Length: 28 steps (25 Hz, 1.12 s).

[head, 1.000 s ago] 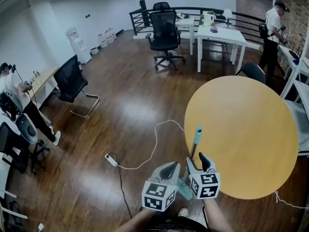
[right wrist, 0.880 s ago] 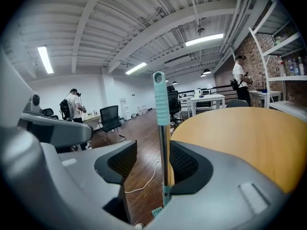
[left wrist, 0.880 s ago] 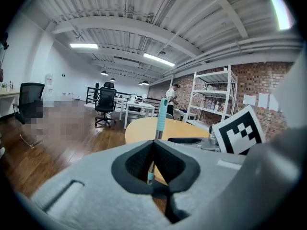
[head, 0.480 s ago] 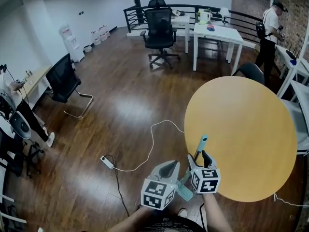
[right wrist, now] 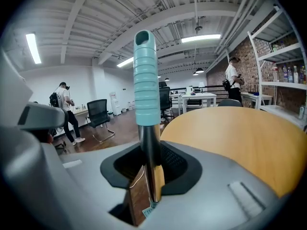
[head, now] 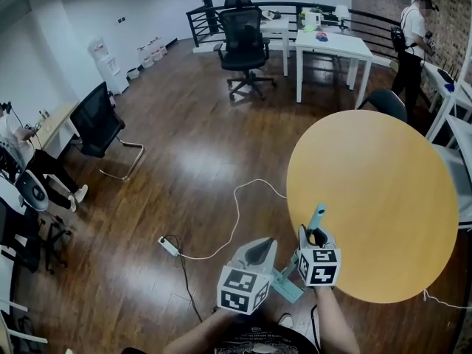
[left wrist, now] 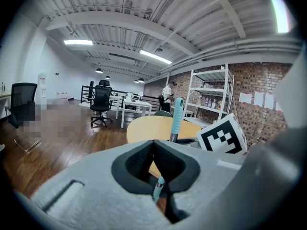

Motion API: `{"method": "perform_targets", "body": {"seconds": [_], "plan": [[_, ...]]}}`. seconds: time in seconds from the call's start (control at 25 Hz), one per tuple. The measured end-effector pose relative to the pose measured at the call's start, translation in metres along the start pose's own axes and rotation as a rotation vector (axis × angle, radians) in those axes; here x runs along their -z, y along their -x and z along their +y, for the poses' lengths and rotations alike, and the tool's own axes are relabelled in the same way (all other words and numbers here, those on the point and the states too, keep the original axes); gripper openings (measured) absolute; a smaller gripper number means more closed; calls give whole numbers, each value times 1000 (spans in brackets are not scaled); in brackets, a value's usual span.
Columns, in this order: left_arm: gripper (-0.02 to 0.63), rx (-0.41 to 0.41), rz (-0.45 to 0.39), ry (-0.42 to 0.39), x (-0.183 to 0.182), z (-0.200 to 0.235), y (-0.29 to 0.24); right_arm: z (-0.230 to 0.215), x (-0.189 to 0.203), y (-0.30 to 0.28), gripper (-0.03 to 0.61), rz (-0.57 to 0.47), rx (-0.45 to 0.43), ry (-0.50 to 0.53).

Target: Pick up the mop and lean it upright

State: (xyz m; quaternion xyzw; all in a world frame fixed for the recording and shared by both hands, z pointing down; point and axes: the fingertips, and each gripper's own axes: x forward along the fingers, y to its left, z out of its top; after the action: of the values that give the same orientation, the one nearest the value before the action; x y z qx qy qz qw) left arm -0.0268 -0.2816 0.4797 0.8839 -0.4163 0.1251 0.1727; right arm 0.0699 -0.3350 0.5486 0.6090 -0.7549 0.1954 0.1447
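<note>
The mop has a steel pole with a teal grip (head: 318, 216) that rises tilted over the near edge of the round yellow table (head: 376, 190). Its teal head (head: 286, 286) lies low between my two grippers. My right gripper (head: 316, 236) has just been closing and is shut on the pole just under the teal grip (right wrist: 146, 80), which stands between its pads (right wrist: 170, 164). My left gripper (head: 259, 248) sits to the left of the mop with its tips together. Past it the teal grip (left wrist: 177, 116) shows to the right, and a bit of pole (left wrist: 157, 188) shows below the jaws.
A white power strip (head: 168, 245) and its cord (head: 237, 216) lie on the wood floor to the left. Black office chairs (head: 242, 39) (head: 103, 124) and white tables (head: 332, 46) stand further off. One person (head: 411, 39) stands at the back right, another sits at the far left (head: 15, 135).
The right gripper's jaws, spread wide beside the pole a second ago, have closed onto it. Both grippers and the mop's grip have shifted slightly right, toward the table.
</note>
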Motion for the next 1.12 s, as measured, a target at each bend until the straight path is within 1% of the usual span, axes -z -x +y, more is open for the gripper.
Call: {"method": "perform_targets", "body": {"seconds": [0.16, 0.36, 0.48, 0.64, 0.8, 1.0, 1.12], "plan": [[3, 0, -4, 3, 1, -1, 1, 5, 5, 11, 94, -5, -13, 3], [3, -5, -19, 15, 1, -11, 4, 20, 14, 43, 94, 4, -43, 9], [3, -6, -27, 21, 2, -17, 5, 32, 10, 60, 94, -19, -71, 32], [3, -7, -35, 22, 2, -25, 6, 40, -14, 82, 94, -74, -102, 59], [3, -13, -47, 30, -1, -30, 8, 43, -48, 106, 94, -137, -125, 76], [3, -30, -53, 24, -4, -32, 11, 50, -92, 135, 94, -213, -155, 105], [3, -44, -61, 23, -5, -31, 10, 53, -111, 143, 94, -243, -168, 132]]}}
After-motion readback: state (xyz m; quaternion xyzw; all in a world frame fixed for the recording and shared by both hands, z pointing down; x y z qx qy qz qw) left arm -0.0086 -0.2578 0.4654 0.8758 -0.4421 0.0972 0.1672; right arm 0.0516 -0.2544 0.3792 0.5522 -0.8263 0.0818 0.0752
